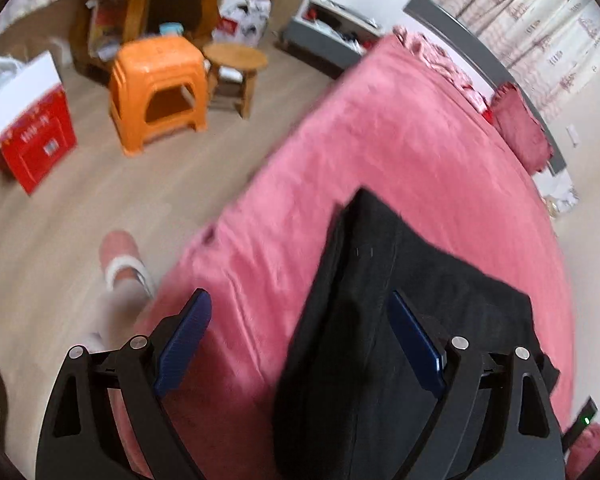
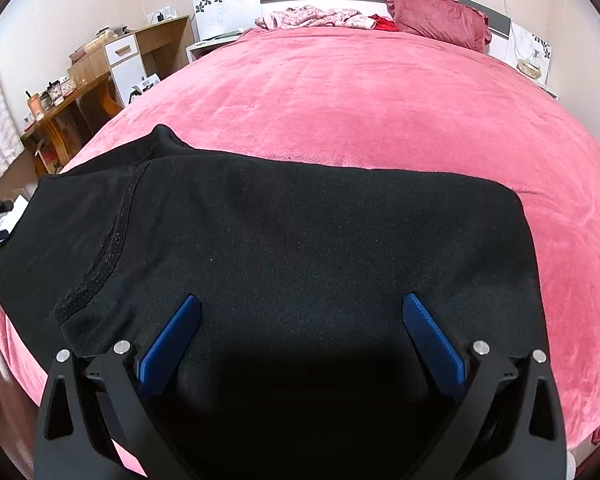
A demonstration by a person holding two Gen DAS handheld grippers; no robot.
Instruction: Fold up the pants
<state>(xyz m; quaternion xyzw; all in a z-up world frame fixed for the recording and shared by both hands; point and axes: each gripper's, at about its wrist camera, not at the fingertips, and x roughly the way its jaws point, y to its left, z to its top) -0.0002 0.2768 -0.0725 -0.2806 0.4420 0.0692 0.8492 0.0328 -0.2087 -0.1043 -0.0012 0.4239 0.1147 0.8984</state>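
Note:
Black pants (image 2: 292, 232) lie folded in a compact rectangle on the pink bedspread (image 2: 360, 96), near the bed's front edge. The waistband seam shows at their left side. In the left wrist view the pants (image 1: 380, 320) lie below and right of centre. My left gripper (image 1: 300, 300) is open above the bed's left edge, its right finger over the pants and its left finger over pink cover. My right gripper (image 2: 300, 304) is open and empty just above the middle of the folded pants. Neither gripper holds cloth.
A red pillow (image 2: 436, 16) and crumpled floral cloth (image 2: 316, 18) lie at the headboard. A wooden desk (image 2: 72, 92) stands left of the bed. On the floor are an orange stool (image 1: 160, 92), a small wooden stool (image 1: 236, 68), a red box (image 1: 32, 128) and a slippered foot (image 1: 124, 264).

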